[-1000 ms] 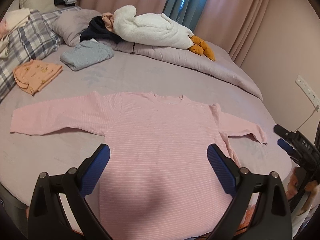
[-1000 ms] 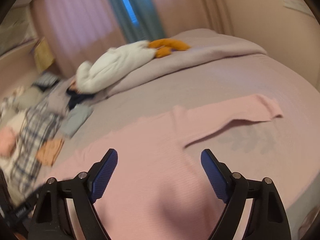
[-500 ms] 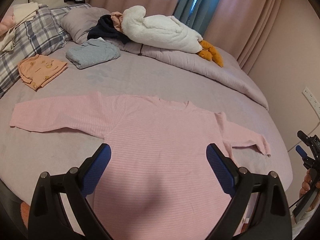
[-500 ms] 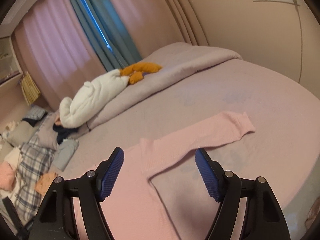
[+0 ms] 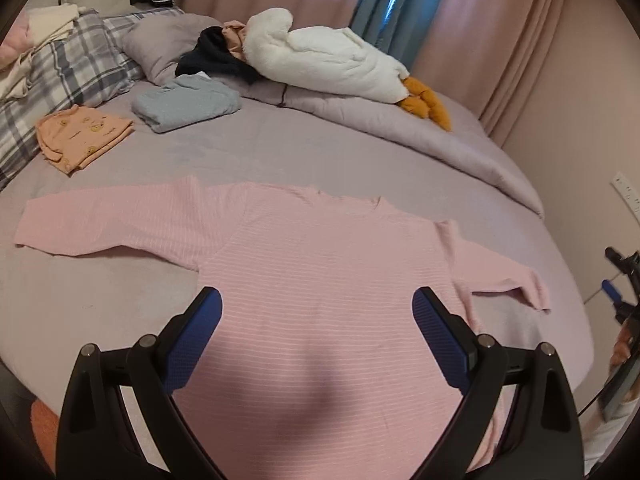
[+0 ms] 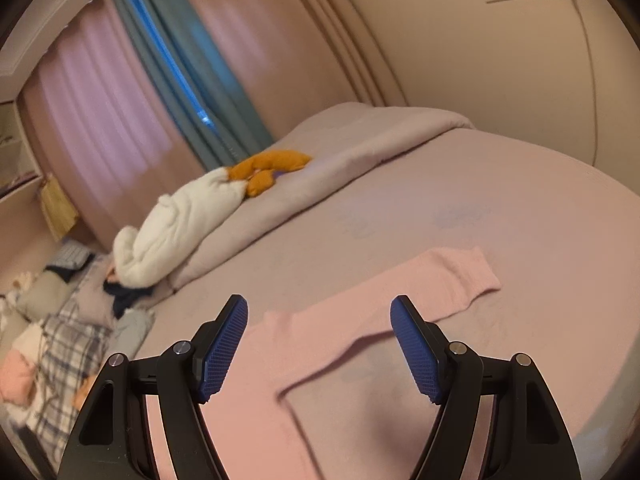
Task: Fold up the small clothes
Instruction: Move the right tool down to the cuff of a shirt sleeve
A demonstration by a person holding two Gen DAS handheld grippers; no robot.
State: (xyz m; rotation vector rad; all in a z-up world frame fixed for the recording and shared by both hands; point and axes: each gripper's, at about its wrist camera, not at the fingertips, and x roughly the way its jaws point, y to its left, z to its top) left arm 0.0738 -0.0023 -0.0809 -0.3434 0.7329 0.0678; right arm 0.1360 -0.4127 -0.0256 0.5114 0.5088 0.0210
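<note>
A pink striped long-sleeved top (image 5: pixel 320 272) lies flat on the lilac bed, both sleeves spread out, neck away from me. My left gripper (image 5: pixel 318 320) is open and empty, hovering over the top's lower body. My right gripper (image 6: pixel 320 344) is open and empty above the top's right armpit, with the right sleeve (image 6: pixel 420 284) stretching away ahead of it. The right gripper also shows at the right edge of the left wrist view (image 5: pixel 618 292).
A folded grey-blue garment (image 5: pixel 188 102) and a folded orange garment (image 5: pixel 82 134) lie at the far left of the bed. A white plush goose (image 5: pixel 332 60), dark clothes, a lilac pillow and a rolled duvet (image 5: pixel 420 132) lie along the back. Plaid bedding (image 5: pixel 60 80) is at left. The wall (image 6: pixel 500 60) is right.
Both grippers have shifted to the right and a little forward over the top. The right wrist view now faces the right sleeve. The top has not moved. Both grippers stay open.
</note>
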